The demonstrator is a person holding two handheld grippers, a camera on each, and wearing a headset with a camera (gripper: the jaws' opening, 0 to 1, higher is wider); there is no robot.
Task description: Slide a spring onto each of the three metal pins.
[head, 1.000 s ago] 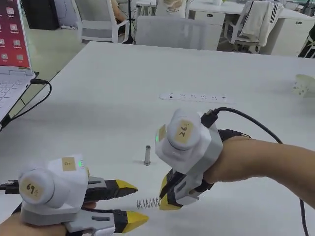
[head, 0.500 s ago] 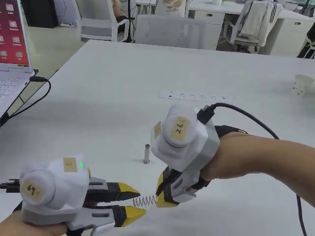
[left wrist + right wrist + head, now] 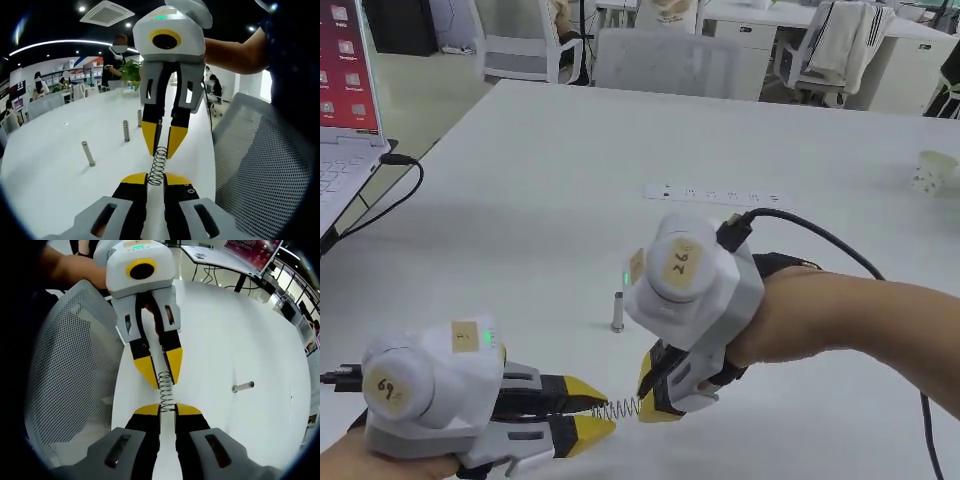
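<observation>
- spring (image 3: 623,408) is spanning the gap between my two grippers, low over the white table (image 3: 520,200).
- i am pinching one end of it with the left gripper (image 3: 588,412), jaws pressing almost together.
- the right gripper (image 3: 650,400) is nipping the other end, its tips facing the left ones.
- a bare pin (image 3: 617,312) is standing upright just beyond, apart from both.
- in the left gripper view a farther pin (image 3: 126,131) is wearing a coil.

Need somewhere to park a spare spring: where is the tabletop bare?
Widest bare stretch: the table between the power strip and the far edge, also leftward to the laptop cable. Crowded near you: left gripper and right gripper both grip the spring, with the bare pin just beyond.
</observation>
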